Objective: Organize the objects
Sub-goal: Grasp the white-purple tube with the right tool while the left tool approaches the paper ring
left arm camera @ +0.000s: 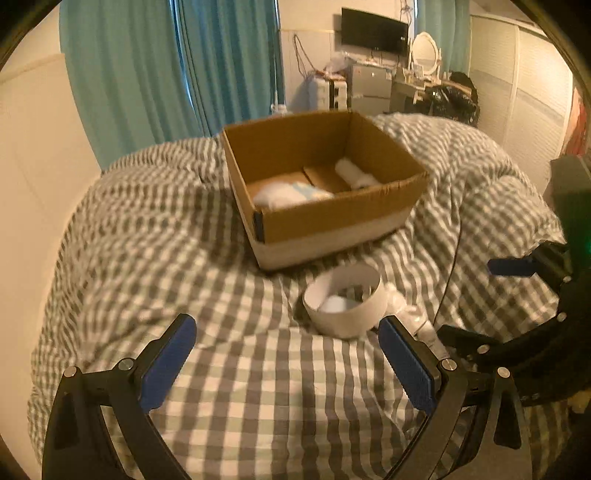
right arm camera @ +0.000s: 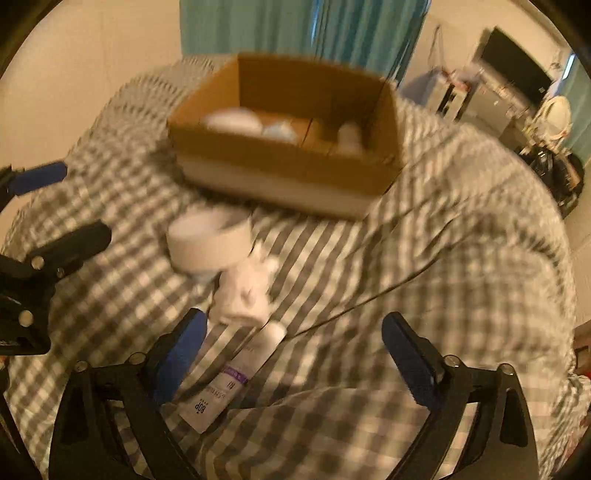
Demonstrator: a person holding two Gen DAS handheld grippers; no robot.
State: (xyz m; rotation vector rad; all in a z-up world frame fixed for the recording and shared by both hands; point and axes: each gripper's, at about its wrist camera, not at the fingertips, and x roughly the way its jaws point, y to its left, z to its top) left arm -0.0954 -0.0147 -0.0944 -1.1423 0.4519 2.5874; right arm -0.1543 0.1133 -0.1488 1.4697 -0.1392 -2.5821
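Note:
A brown cardboard box (left arm camera: 334, 218) sits on the checked bedspread with white items inside (left arm camera: 288, 195). In front of it lies a white round tub (left arm camera: 347, 306), and beside that a crumpled white packet (right arm camera: 245, 291) and a white tube with a purple band (right arm camera: 225, 384). My left gripper (left arm camera: 288, 347) hangs open above the bedspread, just short of the tub. My right gripper (right arm camera: 295, 350) is open too; its left pad (right arm camera: 181, 358) sits beside the tube, with nothing between the fingers. The right gripper also shows at the right edge of the left wrist view (left arm camera: 476, 306).
A thin dark cable (right arm camera: 369, 299) runs across the bedspread to the right of the packet. Teal curtains (left arm camera: 166, 74) hang behind the bed. A dresser with a mirror and a wall screen (left arm camera: 373, 31) stand at the far side of the room.

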